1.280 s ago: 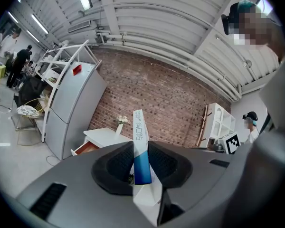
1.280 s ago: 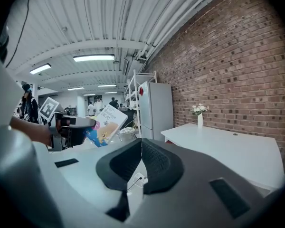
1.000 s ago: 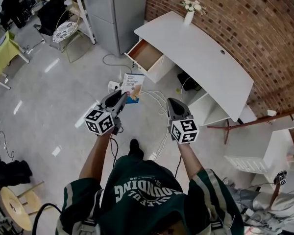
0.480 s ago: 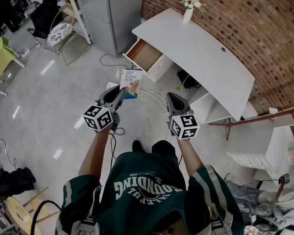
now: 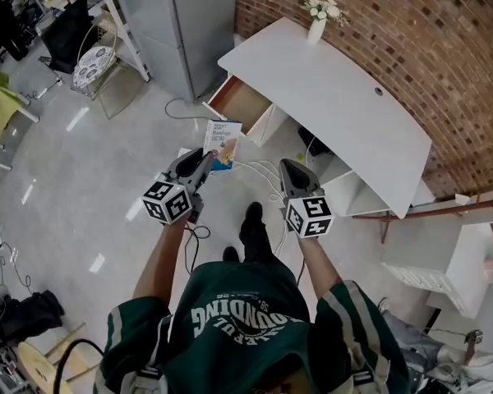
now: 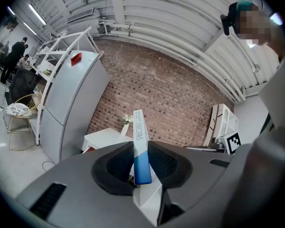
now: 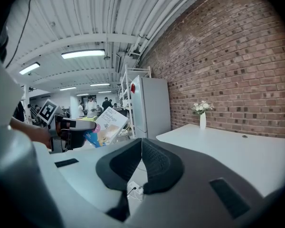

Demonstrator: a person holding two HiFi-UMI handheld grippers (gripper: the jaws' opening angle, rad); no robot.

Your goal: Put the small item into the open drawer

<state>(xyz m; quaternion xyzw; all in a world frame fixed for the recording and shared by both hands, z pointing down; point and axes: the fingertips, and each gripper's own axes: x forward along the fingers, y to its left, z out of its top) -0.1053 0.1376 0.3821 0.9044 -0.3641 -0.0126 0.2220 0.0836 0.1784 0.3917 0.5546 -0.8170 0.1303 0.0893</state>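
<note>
Brick wall (image 5: 411,48): red-brown brick, running behind the desk along the top right of the head view
Floor (image 5: 82,171): pale grey and glossy, with thin white cables (image 5: 259,169) lying on it in front of the desk
Grey cabinet (image 5: 177,23): tall, smooth, refrigerator-like unit standing against the wall just left of the desk
White desk (image 5: 337,97): long flat top with rounded corners, set along the brick wall
Person (image 5: 246,327): seen from above in a dark green jersey with white lettering, both forearms stretched forward, one dark shoe (image 5: 253,230) stepped out on the floor
Open drawer (image 5: 240,103): pulled out from the desk's left end, white front and sides, brown wooden inside facing up
Left gripper (image 5: 204,161): grey two-jaw tongs with a black-and-white marker cube at the rear, pointed toward the drawer; its pads pinch the lower edge of the box from both sides
Right gripper (image 5: 289,169): matching grey tongs with its own marker cube, held beside the left one and apart from it; in the right gripper view the black pads are pressed together with nothing between them
Box (image 5: 222,144): small flat carton, white above with blue and coloured print below, standing upright out of the left gripper; it is in the air over the floor, near the drawer's front but outside it
Vase (image 5: 316,27): small white vase of pale flowers on the desk's far left end, well apart from the drawer
</note>
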